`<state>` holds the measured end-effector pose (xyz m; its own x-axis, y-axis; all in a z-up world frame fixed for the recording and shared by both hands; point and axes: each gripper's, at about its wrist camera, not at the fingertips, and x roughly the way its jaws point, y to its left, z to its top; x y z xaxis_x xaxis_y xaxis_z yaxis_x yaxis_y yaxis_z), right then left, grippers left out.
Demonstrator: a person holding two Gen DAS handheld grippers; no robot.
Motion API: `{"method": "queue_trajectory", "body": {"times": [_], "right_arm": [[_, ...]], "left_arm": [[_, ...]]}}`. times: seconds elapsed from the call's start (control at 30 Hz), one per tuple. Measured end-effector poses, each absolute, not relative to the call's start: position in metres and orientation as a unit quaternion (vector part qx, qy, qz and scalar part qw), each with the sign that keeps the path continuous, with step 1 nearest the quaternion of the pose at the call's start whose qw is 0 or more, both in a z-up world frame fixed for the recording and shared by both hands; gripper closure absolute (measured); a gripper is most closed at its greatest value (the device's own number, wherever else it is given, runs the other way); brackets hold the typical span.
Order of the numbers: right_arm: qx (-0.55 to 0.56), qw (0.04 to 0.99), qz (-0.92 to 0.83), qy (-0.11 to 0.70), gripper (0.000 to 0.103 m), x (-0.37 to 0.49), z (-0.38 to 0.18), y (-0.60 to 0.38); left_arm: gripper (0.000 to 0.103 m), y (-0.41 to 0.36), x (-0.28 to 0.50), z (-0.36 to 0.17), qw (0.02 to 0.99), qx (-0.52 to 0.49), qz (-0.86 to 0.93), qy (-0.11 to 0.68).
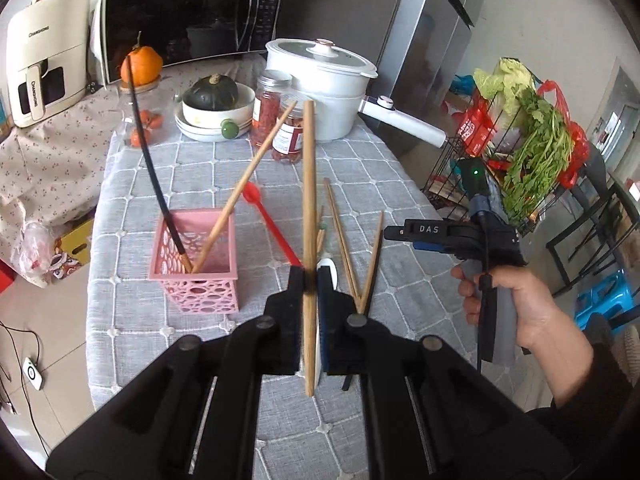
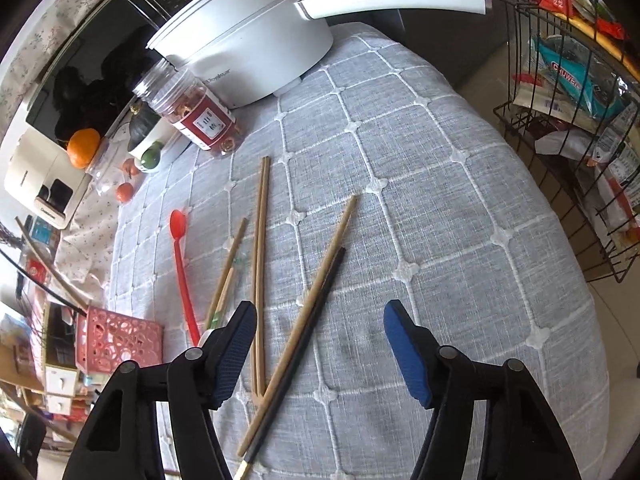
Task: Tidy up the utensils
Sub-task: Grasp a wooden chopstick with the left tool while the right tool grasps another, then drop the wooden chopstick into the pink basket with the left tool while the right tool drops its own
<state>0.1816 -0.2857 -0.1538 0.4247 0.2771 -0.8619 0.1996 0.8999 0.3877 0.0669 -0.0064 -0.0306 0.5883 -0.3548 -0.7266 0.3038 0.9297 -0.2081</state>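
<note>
My left gripper is shut on a wooden chopstick and holds it upright above the grey tablecloth. A pink basket to its left holds a black chopstick and a wooden chopstick. A red spoon and several loose chopsticks lie on the cloth. My right gripper is open above a wooden chopstick and a black chopstick; more chopsticks, the red spoon and the basket lie to its left.
At the back stand a white pot with a long handle, a jar, bowls with a squash, a microwave. A wire rack with greens stands right of the table. The right gripper also shows in the left wrist view.
</note>
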Motion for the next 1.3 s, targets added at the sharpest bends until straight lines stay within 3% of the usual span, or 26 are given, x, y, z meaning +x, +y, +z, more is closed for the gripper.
{"method": "queue_trajectory", "body": {"times": [0.3,0.37,0.43,0.5,0.73,1.3], "right_arm": [[0.118,0.828,-0.016,0.549,0.057,0.226,-0.183,-0.263],[0.079,0.832,-0.025,0.548,0.064,0.23,-0.184,-0.253],[0.044,0.837,-0.033,0.545,0.08,0.233,-0.185,-0.243],[0.042,0.84,-0.022,0.54,0.087,0.233,-0.185,-0.238],[0.1,0.846,0.025,0.522,0.094,0.226,-0.176,-0.243],[0.109,0.915,0.128,0.367,0.098,0.133,-0.046,-0.242]], "left_arm": [[0.095,0.021,0.062,-0.032,0.89,-0.053,-0.174,0.417],[0.095,0.025,0.062,-0.034,0.889,-0.055,-0.172,0.42],[0.095,0.028,0.062,-0.036,0.888,-0.055,-0.17,0.423],[0.095,0.03,0.062,-0.037,0.888,-0.055,-0.17,0.425],[0.095,0.033,0.058,-0.038,0.889,-0.061,-0.166,0.422],[0.095,0.041,0.038,-0.009,0.914,-0.064,-0.164,0.365]]}}
